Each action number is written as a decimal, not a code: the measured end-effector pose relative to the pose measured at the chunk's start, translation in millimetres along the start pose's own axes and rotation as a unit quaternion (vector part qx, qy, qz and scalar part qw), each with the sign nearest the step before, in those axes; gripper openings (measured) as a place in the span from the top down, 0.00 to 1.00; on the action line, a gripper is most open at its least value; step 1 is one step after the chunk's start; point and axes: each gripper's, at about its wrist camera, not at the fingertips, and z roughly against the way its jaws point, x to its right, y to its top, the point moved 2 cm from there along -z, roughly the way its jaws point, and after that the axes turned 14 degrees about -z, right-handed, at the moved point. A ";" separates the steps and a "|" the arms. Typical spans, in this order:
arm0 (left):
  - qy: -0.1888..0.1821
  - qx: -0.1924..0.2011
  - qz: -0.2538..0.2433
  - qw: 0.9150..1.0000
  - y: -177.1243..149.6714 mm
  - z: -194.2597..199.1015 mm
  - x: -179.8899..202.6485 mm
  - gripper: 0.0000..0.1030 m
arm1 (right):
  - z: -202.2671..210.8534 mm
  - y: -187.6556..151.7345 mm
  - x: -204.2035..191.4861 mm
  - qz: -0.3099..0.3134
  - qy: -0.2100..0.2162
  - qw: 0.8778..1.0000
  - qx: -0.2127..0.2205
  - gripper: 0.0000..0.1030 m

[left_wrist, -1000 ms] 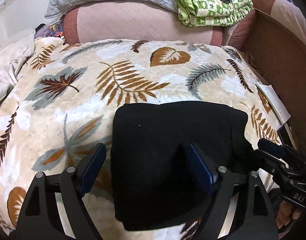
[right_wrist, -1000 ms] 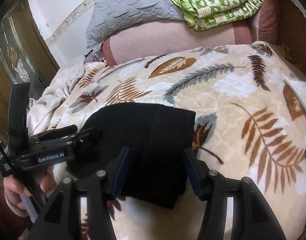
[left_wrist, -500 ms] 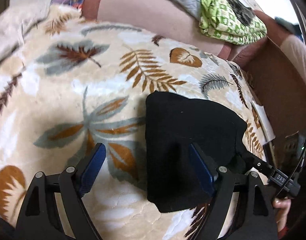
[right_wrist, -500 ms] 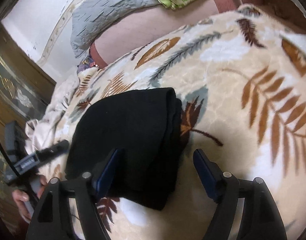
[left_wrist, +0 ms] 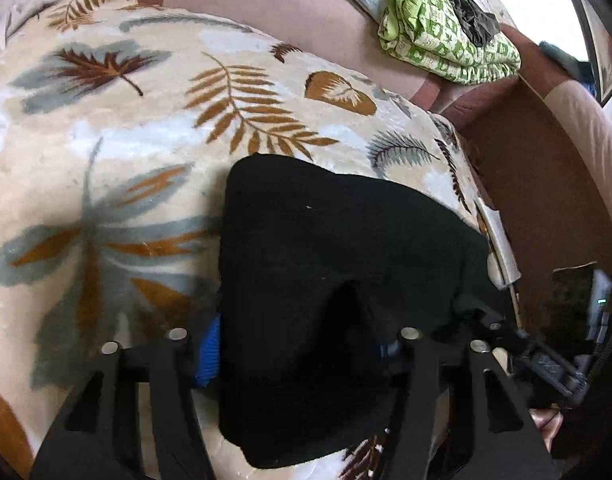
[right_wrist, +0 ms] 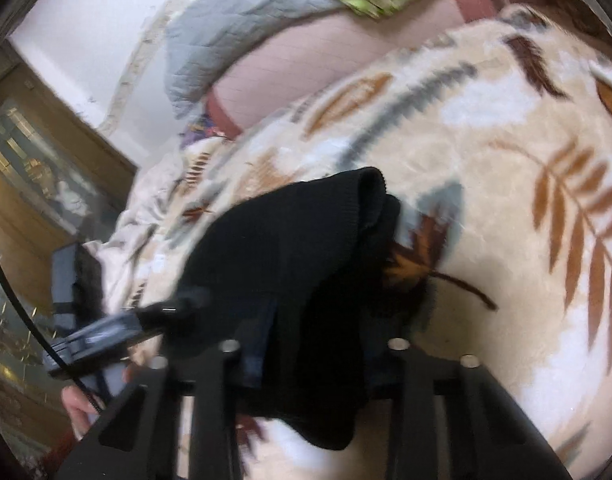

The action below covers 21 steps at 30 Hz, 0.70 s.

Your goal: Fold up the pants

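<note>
Folded black pants [left_wrist: 329,264] lie on the leaf-print blanket [left_wrist: 106,168]. Both grippers, left [left_wrist: 296,350] and right [right_wrist: 313,354], have just been closing and now clench the pants' near edge.

Both wrist cameras peer steeply down along their own black fingers, very near a folded black knit garment [left_wrist: 337,280] on a cream leaf-patterned plush blanket [left_wrist: 118,152]. Each view shares that bundle [right_wrist: 290,264], the blanket [right_wrist: 505,200] and the green patterned quilt [left_wrist: 437,36] behind.
</note>
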 end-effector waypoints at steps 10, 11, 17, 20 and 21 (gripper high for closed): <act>0.062 0.062 -0.020 0.996 46.1 79.5 -48.7 0.65 | -20.4 22.0 -100.2 0.092 0.046 0.995 0.018 0.70; 0.074 0.064 -0.017 0.995 50.3 84.1 -58.4 0.65 | -32.2 24.3 -108.8 0.095 0.053 0.994 0.015 0.70; 0.135 0.051 0.013 0.989 54.1 77.7 -123.8 0.65 | -114.7 29.6 -140.9 0.104 0.067 0.992 -0.014 0.67; 0.157 0.020 0.031 0.987 43.3 52.9 -148.7 0.63 | -155.3 25.6 -137.1 0.109 0.029 0.993 -0.046 0.59; 0.155 0.016 0.034 0.987 38.1 48.0 -153.0 0.58 | -166.1 22.1 -133.5 0.114 0.002 0.992 -0.057 0.51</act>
